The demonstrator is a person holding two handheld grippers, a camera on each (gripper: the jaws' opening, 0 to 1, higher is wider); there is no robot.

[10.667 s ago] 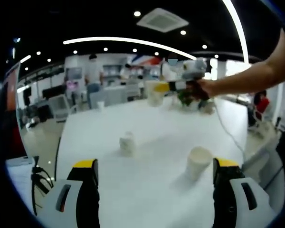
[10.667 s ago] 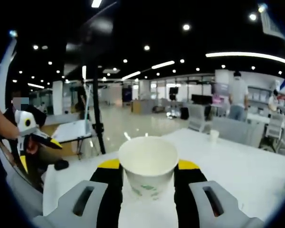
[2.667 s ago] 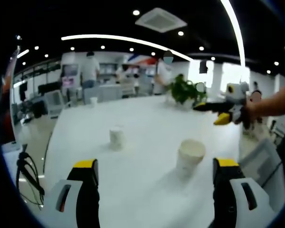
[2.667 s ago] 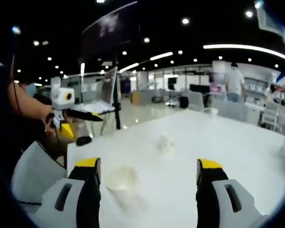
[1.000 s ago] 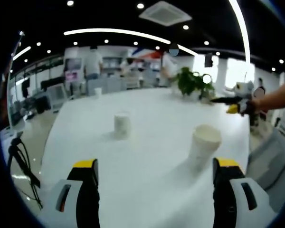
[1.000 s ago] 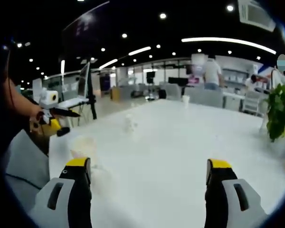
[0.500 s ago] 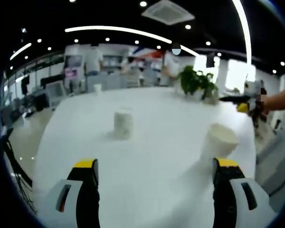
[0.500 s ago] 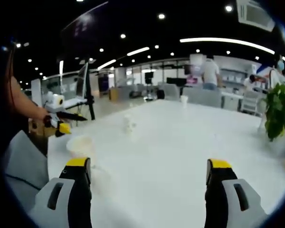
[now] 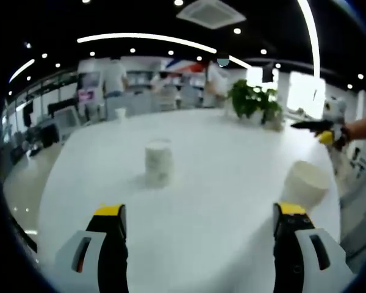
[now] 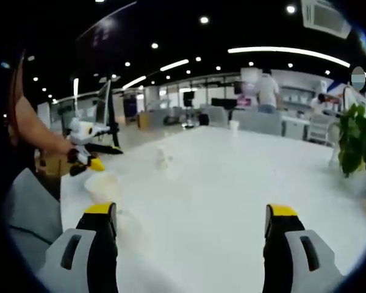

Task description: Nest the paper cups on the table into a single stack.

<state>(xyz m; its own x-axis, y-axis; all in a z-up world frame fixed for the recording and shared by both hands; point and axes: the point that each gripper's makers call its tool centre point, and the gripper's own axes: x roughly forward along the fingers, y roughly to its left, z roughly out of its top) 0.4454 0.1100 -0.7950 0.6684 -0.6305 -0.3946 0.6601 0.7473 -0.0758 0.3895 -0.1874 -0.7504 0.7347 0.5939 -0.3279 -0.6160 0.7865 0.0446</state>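
Left gripper view showed the left tool spread wide, empty, over the white table; one paper cup stood ahead, another cup at right. Right tool likewise gaped empty.

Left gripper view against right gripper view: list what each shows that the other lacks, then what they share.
Left gripper view alone: the right gripper held in a hand at its right edge, jaws close together.

Right gripper view alone: the left gripper in a hand at its left edge, and a grey chair.

Both: the white table, the near paper cup, the middle paper cup, a far small cup, and the potted plant.
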